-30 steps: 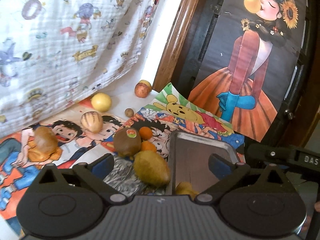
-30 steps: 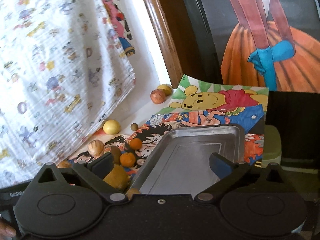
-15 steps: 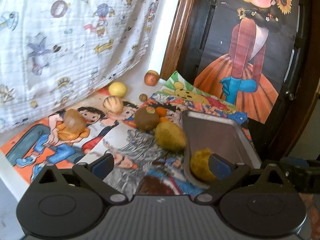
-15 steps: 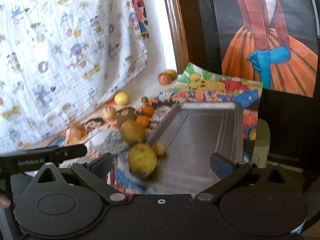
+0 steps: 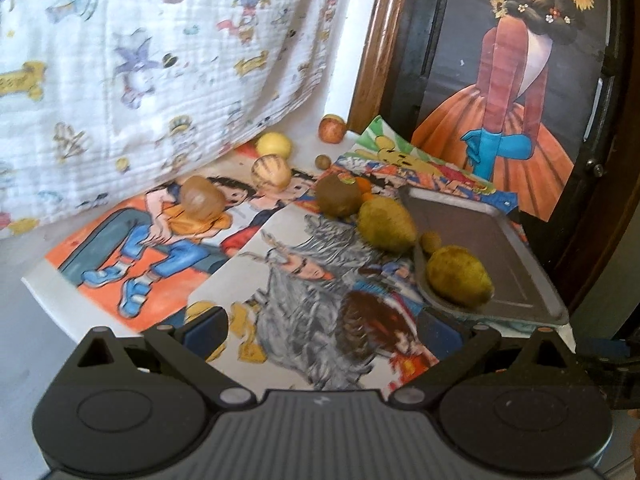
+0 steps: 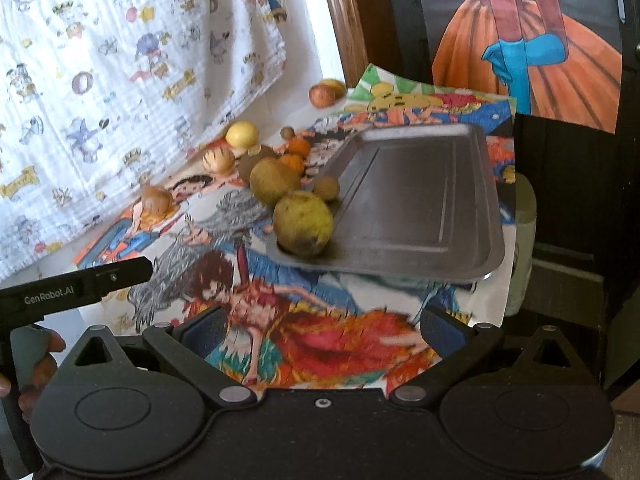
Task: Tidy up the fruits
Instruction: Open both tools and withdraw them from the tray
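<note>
Fruits mostly scattered on cartoon-printed paper sheets (image 5: 168, 248). One round yellow-green fruit (image 6: 303, 224) sits in near left corner of grey metal tray (image 6: 448, 208); small brownish fruit (image 6: 326, 188) at tray's left edge. Second yellow-green fruit (image 5: 386, 224) just outside tray, touching brown kiwi-like fruit (image 5: 338, 195). Two small oranges (image 6: 296, 154) behind. Striped tan fruit (image 5: 271, 172), yellow round fruit (image 5: 274, 145), reddish apple (image 5: 331, 129) farther back, near white printed cloth (image 5: 140, 60). Left gripper (image 5: 322, 326) spread wide, empty, well short of tray. Right gripper (image 6: 320, 326) likewise spread, holding nothing.
</note>
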Demonstrator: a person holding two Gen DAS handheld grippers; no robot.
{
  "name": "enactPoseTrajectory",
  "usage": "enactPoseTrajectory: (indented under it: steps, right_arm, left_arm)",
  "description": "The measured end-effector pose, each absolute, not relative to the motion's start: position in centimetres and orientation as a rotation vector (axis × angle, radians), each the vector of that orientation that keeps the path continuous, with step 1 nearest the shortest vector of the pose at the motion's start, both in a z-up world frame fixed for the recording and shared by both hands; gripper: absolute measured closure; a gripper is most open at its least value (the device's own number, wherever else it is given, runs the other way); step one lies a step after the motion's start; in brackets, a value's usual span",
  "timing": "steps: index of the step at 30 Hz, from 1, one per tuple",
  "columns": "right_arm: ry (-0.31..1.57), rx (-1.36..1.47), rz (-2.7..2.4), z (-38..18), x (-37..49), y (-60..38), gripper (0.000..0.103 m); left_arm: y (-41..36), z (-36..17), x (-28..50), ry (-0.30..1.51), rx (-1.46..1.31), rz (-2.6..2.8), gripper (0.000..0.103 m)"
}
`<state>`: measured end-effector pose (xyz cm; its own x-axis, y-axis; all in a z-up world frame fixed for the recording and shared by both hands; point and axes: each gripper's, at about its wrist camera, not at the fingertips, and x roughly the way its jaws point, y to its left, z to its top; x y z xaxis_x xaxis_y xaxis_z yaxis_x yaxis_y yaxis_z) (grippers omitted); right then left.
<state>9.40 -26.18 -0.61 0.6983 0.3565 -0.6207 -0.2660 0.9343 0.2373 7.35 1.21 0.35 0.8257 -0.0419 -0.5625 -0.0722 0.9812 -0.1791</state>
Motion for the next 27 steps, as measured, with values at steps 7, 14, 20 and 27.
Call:
enactPoseTrajectory:
  steps: [7, 14, 20, 27]
  right_arm:
    - [0.78, 0.115, 0.376, -1.3, 9.1, -24.9, 0.001]
    - [0.816, 0.079, 0.46, -0.4, 10.2, -22.6, 0.001]
    - [0.812, 0.04, 0.533, 1.1, 12.3, -19.4, 0.001]
    - [0.75, -0.034, 0.573, 2.9, 16.0, -16.4, 0.001]
  left_arm:
    - [2.6, -0.5, 6.7, 0.661, -0.188, 0.057, 0.0]
    - [5.6, -0.9, 6.8, 0.707, -0.253, 0.105, 0.0]
    - [7.7, -0.6, 7.6, 0.712, -0.294, 0.137, 0.0]
    - [9.5, 0.1, 10.7, 0.693, -0.283, 0.171, 0.0]
